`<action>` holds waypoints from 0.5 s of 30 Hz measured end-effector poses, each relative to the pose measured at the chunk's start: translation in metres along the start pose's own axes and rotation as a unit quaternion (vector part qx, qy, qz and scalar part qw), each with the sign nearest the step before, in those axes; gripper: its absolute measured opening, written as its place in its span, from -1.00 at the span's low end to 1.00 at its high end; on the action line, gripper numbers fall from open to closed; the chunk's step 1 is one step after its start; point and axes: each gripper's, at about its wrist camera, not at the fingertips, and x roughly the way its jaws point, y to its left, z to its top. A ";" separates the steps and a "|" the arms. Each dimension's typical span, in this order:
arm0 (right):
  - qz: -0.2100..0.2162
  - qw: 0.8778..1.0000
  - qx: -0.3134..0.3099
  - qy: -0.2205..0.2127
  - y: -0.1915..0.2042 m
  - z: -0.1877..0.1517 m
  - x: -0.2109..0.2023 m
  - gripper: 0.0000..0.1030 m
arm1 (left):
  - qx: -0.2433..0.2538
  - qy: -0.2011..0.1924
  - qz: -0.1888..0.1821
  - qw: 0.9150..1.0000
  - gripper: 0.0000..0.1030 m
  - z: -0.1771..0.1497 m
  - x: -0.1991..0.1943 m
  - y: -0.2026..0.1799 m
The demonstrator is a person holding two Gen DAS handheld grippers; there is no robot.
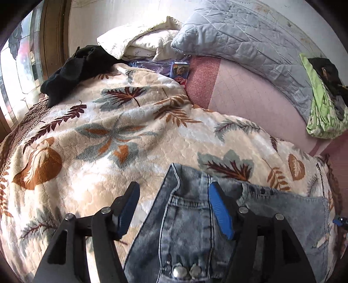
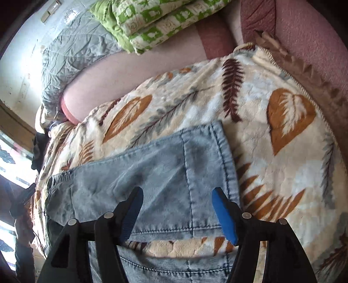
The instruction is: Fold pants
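Both grippers stood released — left gripper, right gripper — over the jeans beneath their fingers on the blanket. Denim looked heavy, probably limp — better grasped at seams.

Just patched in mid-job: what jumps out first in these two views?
The faded blue jeans lie spread on a cream blanket with brown and orange leaves, low in both views. The left gripper and right gripper hang open over the denim, gripping nothing. A green patterned quilt sits folded at the far edge.
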 end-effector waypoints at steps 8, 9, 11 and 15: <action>-0.099 0.994 0.012 0.048 0.008 -0.015 0.031 0.34 | 0.050 0.111 0.101 0.987 0.45 -0.052 0.052 -0.002; -0.100 0.994 -0.004 0.046 0.019 -0.017 0.026 0.34 | 0.042 0.106 0.110 0.987 0.44 -0.051 0.045 -0.001; -0.069 0.996 -0.035 0.038 0.039 -0.025 0.013 0.34 | 0.035 0.086 0.101 0.991 0.44 -0.051 0.027 -0.003; -0.037 0.997 -0.062 0.024 0.062 -0.047 -0.001 0.42 | 0.076 0.048 0.085 0.992 0.46 -0.064 -0.005 -0.014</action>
